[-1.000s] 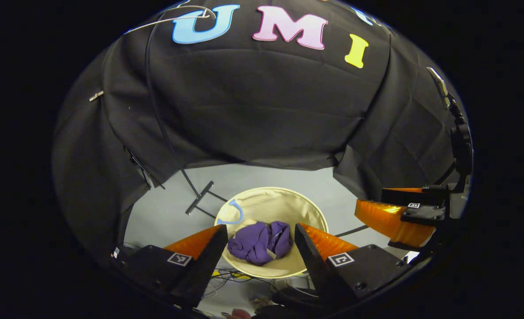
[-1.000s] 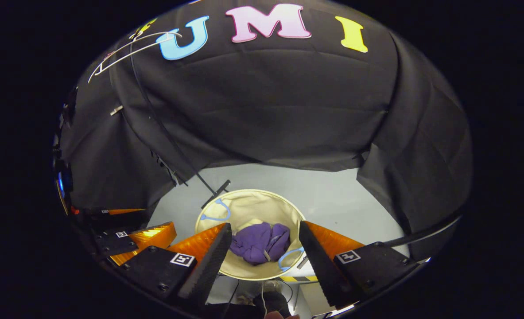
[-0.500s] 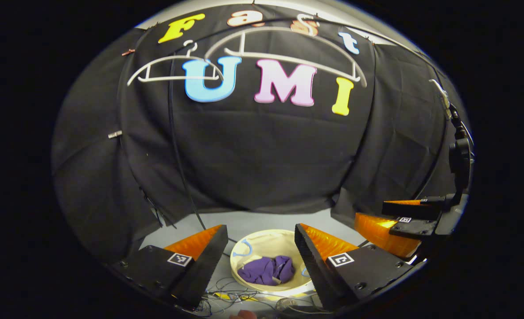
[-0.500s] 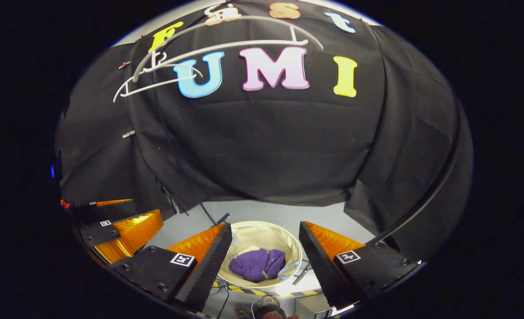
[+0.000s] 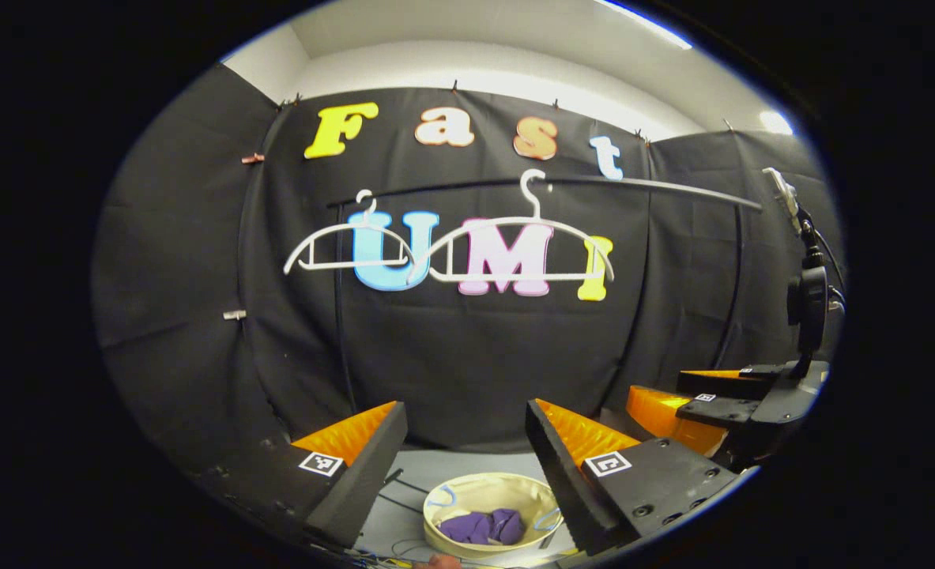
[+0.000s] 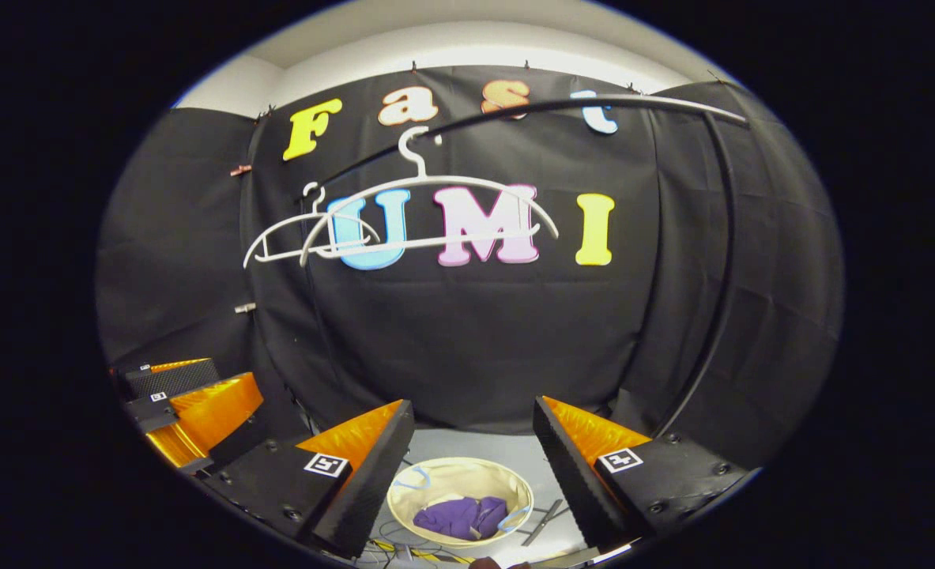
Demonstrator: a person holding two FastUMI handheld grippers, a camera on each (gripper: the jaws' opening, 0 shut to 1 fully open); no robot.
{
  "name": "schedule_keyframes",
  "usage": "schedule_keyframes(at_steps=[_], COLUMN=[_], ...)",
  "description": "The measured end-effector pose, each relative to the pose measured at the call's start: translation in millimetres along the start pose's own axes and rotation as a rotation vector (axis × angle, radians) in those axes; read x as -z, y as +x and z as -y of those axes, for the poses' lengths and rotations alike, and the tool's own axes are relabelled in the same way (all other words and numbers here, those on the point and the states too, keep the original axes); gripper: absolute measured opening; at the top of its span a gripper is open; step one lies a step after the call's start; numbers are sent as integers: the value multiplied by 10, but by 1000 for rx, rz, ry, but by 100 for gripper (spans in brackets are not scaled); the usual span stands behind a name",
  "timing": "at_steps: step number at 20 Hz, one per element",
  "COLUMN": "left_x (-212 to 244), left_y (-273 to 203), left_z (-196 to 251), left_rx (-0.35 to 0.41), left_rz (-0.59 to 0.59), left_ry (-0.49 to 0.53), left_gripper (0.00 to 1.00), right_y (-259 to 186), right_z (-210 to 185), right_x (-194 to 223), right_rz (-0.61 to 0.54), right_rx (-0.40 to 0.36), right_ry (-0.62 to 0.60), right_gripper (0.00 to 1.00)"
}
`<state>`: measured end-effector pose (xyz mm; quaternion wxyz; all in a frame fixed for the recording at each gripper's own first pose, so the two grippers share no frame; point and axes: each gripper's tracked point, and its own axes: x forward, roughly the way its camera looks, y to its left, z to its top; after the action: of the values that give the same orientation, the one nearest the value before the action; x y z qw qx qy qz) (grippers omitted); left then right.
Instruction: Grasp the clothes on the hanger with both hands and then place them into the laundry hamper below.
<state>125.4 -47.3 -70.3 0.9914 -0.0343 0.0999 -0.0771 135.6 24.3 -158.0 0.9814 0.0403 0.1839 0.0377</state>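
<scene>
The purple garment [image 5: 484,526] lies bunched in the bottom of the cream laundry hamper [image 5: 489,487] on the grey floor [image 5: 404,510], and it shows again in the right gripper view [image 6: 459,518] inside the hamper [image 6: 459,478]. Both white hangers, the larger one [image 5: 514,245] and the smaller one [image 5: 348,246], hang bare on the black rail [image 5: 641,186]; nothing is draped on either. Judged from this layout, the placing step is complete and the work is at its release-and-clear stage. The left hand-held gripper [image 5: 465,446] is held high above the hamper with its fingers spread wide apart and nothing between them. The right hand-held gripper [image 6: 473,446] is in the same condition: fingers well apart, empty, raised and looking across at the hangers and rail. In the left gripper view the right hand-held gripper [image 5: 712,399] also appears at the right edge, level with the left one and just beside it. No grasp is in hand at either unit. If a further garment were to be handled, the next move would call for bringing both units up to hanger height and closing on cloth at two separate points; with both hangers bare, the likely requirement is only to hold clear of the rail and hamper rim
</scene>
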Motion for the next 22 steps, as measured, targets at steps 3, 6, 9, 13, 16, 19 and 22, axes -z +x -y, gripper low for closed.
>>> schedule_keyframes(at_steps=[3, 6, 9, 13, 16, 19, 22], left_x=[-194, -409, -593, -831, -906, -962, -951], left_y=[-231, -392, -513, -753, -828, -898, -920], left_z=[16, 25, -17, -17, -6, 4, 17], left_rx=[-9, 1, -6, -30, -29, -42, -39], left_rz=[36, 98, 146, 191, 208, 224, 226], left_ry=[0, -4, -4, 1, 2, -5, -2], left_gripper=[92, 95, 92, 95, 92, 92, 95], right_y=[-232, -450, -646, -850, -955, -961, -975], right_z=[-22, -75, -147, -170, -201, -249, -266], right_x=[-185, -475, -742, -1067, -1216, -1269, -1251], right_rz=[64, 132, 195, 271, 302, 315, 312], right_rx=[18, 19, 9, 8, 1, -13, -27], right_ry=[-37, -63, -60, -50, -41, -48, -46], right_gripper=[98, 98, 98, 98, 100, 100, 100])
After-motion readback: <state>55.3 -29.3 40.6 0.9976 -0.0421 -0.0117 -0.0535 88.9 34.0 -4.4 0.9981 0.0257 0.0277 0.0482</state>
